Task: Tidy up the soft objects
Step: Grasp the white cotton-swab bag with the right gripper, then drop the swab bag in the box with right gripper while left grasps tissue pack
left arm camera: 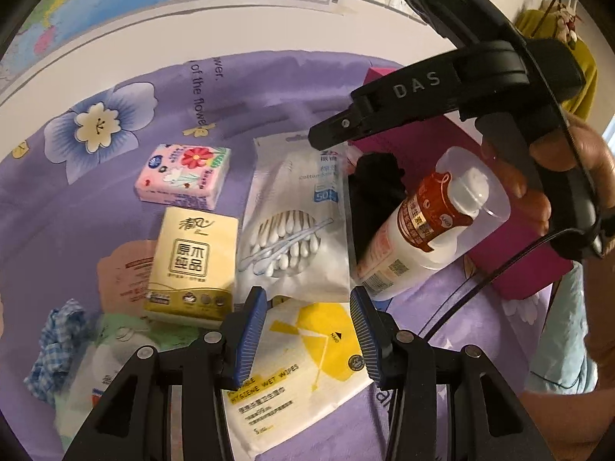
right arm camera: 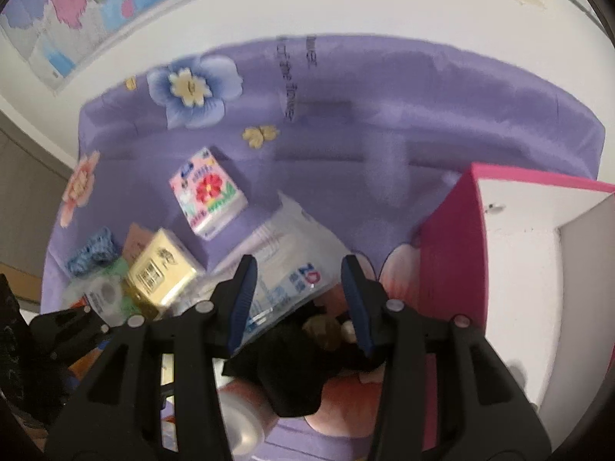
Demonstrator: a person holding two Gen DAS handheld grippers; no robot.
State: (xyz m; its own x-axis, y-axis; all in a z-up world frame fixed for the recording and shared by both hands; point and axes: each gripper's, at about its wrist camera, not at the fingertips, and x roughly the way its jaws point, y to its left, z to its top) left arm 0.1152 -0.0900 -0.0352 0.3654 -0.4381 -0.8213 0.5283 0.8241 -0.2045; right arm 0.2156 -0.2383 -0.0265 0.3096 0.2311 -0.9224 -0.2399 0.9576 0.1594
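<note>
Purple cloth (left arm camera: 269, 88) carries every soft pack unsorted; pink box (right arm camera: 453, 253) at its right edge appears empty; left gripper (left arm camera: 307, 330) and right gripper (right arm camera: 300, 303) both part-open, holding nothing.

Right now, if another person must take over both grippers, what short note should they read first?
Left gripper: jaws open, nothing held, over the wet wipes pack.
Right gripper: jaws open, nothing held, over the black cloth, beside the pink box.
Still on the purple sheet: flowered tissue pack, gold tissue pack, cotton swab bag, white bottle, blue checked cloth.
Done: the part of the box in view looks empty.
Left: apparently all the soft items.
</note>
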